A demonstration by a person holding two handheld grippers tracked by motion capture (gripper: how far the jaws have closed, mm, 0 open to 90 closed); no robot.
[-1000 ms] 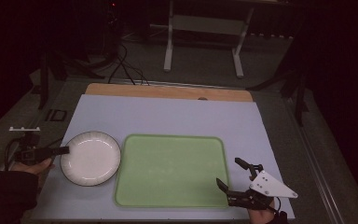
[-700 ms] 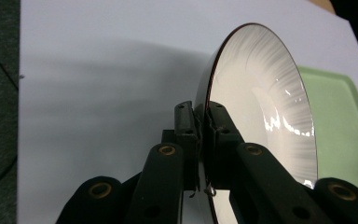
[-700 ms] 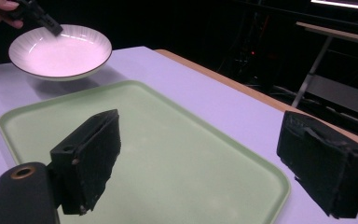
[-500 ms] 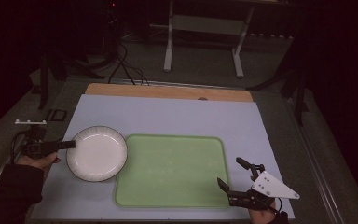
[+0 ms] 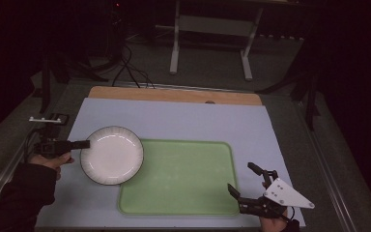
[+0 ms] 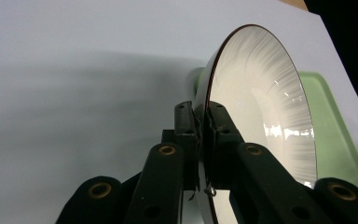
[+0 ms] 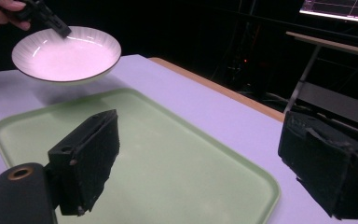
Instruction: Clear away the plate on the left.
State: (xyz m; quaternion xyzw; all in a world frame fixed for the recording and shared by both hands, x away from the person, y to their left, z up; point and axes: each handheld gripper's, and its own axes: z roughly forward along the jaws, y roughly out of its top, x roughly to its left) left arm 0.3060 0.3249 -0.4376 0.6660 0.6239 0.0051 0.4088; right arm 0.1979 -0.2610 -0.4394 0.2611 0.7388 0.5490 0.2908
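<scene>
The white plate (image 5: 111, 155) with a dark rim is held clear of the table; seen from the right gripper view, it hangs above the pale blue mat (image 5: 174, 121) with its shadow beneath. Its right edge overlaps the upper left corner of the green tray (image 5: 183, 179) in the high view. The left gripper (image 5: 83, 144) pinches the plate's left rim, jaws pressed tight on it. The right gripper (image 5: 244, 186) rests near the tray's lower right corner, jaws spread wide with nothing between them.
</scene>
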